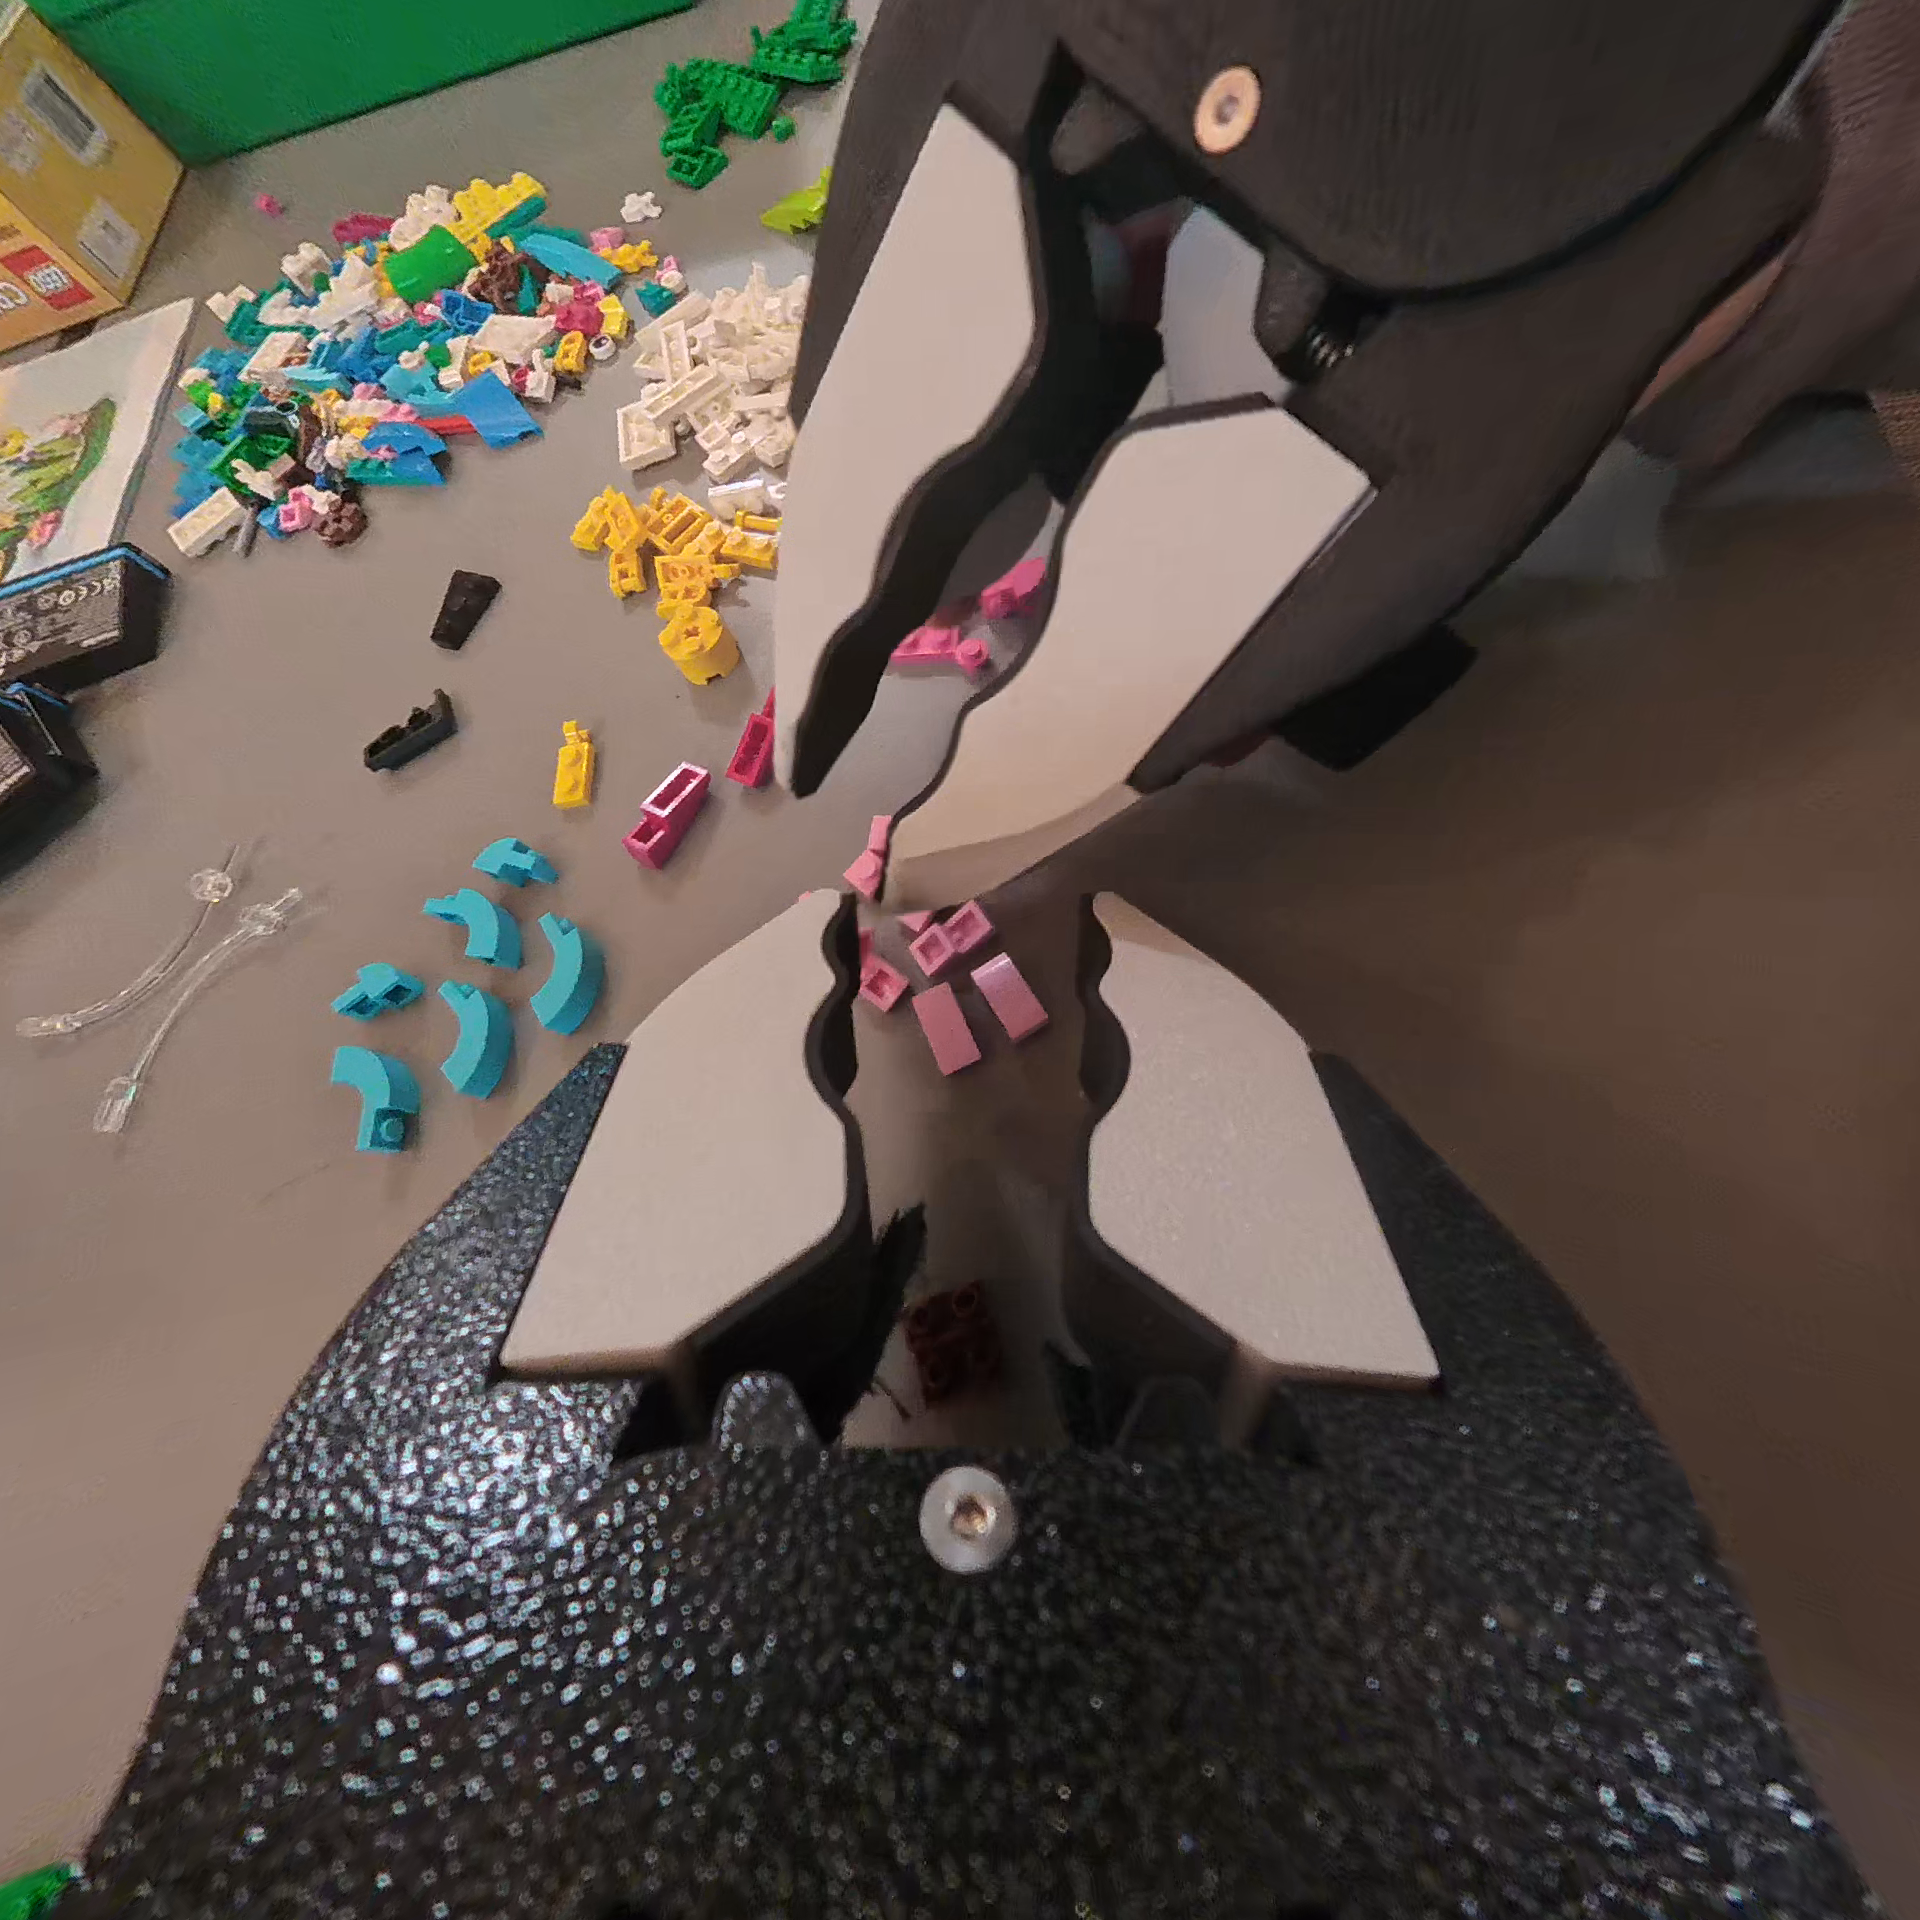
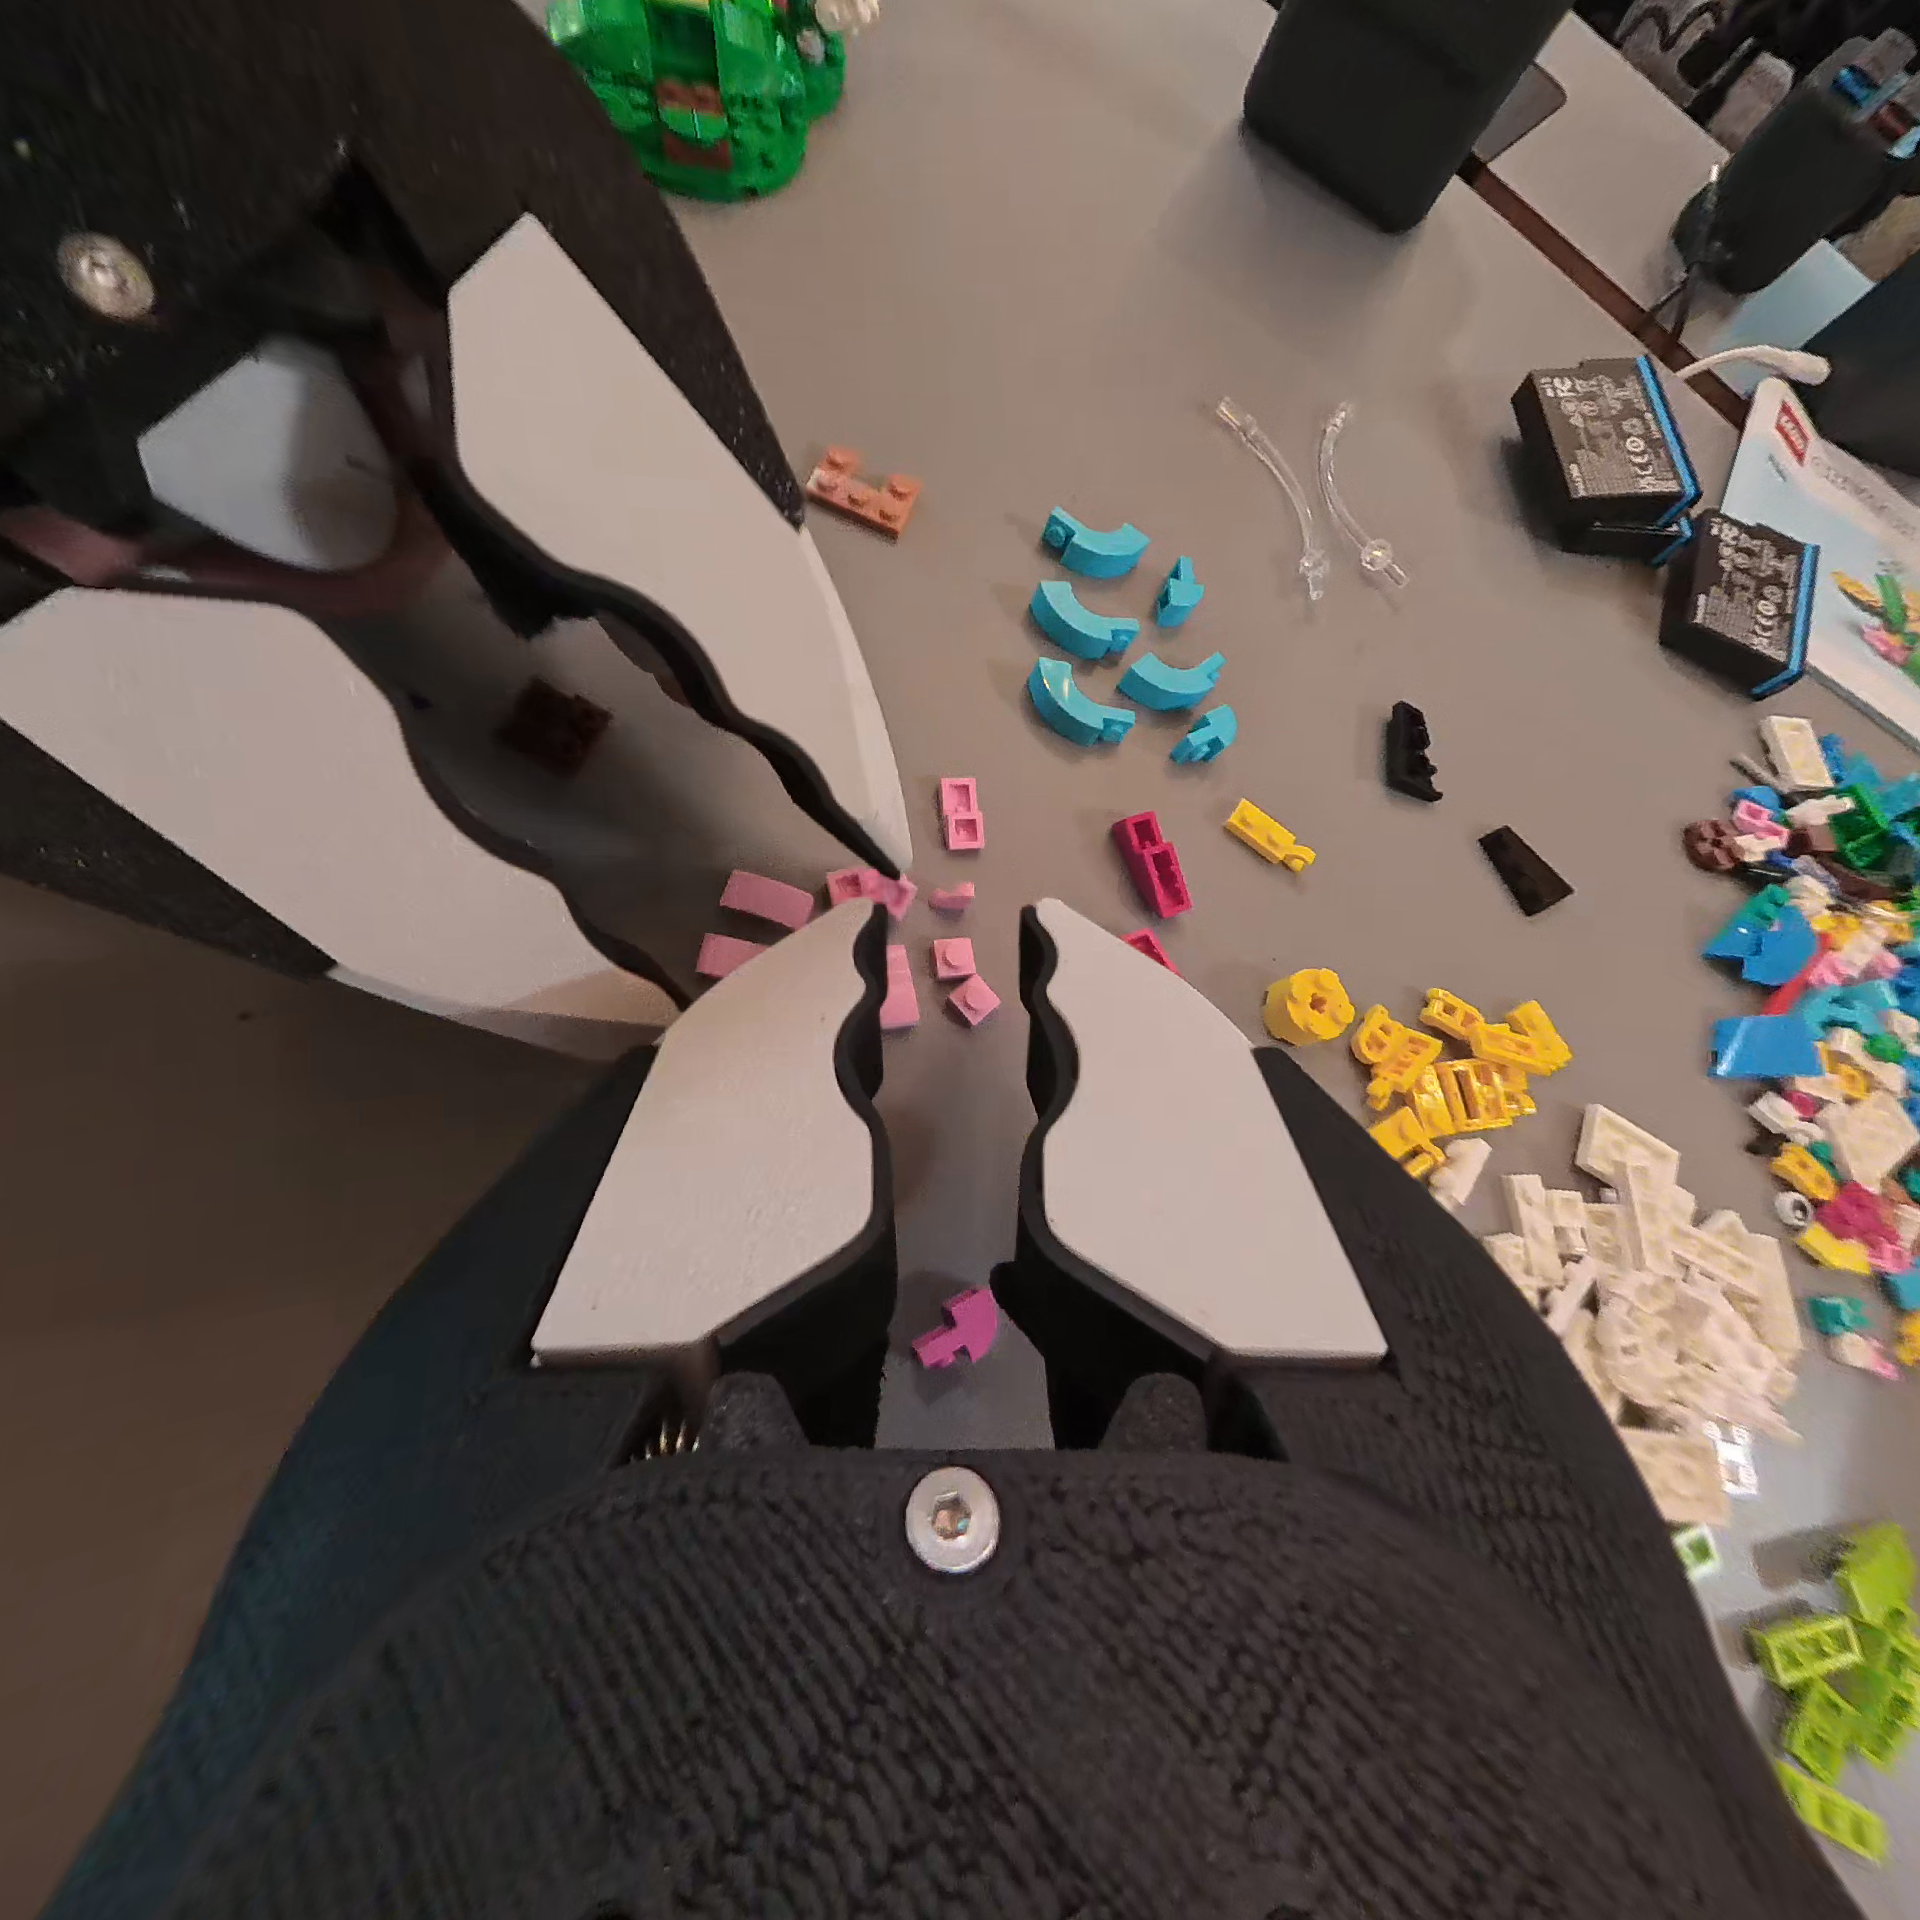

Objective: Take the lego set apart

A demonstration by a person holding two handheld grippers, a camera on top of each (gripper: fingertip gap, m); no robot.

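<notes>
A small pink piece (image 1: 868, 862) sits at the meeting point of both grippers, just above a cluster of loose pink bricks (image 1: 966, 987) on the grey table (image 1: 1455, 1039). My left gripper (image 1: 971, 904) is open; its left fingertip (image 1: 831, 920) touches the piece. My right gripper (image 1: 852, 810) comes in from the upper right, open, one tip on the piece. In the right wrist view my right gripper (image 2: 954, 909) is open over the pink bricks (image 2: 961, 977), and the pink piece (image 2: 894, 891) lies between its left fingertip (image 2: 868, 925) and the left gripper's upper fingertip (image 2: 878, 847). A green lego build (image 2: 717, 94) stands at the far end.
Sorted piles lie around: teal curved pieces (image 2: 1112, 644), magenta bricks (image 2: 1153, 862), yellow pile (image 2: 1444, 1070), white pile (image 2: 1642, 1278), mixed pile (image 2: 1829, 935), lime pieces (image 2: 1839, 1683), black pieces (image 2: 1413, 748), clear rods (image 2: 1320, 499). Battery packs (image 2: 1600, 447), a booklet (image 2: 1787, 488) and a green box (image 1: 312, 62) border the area. The left tips stand about 20 cm off the green lego build (image 2: 717, 94).
</notes>
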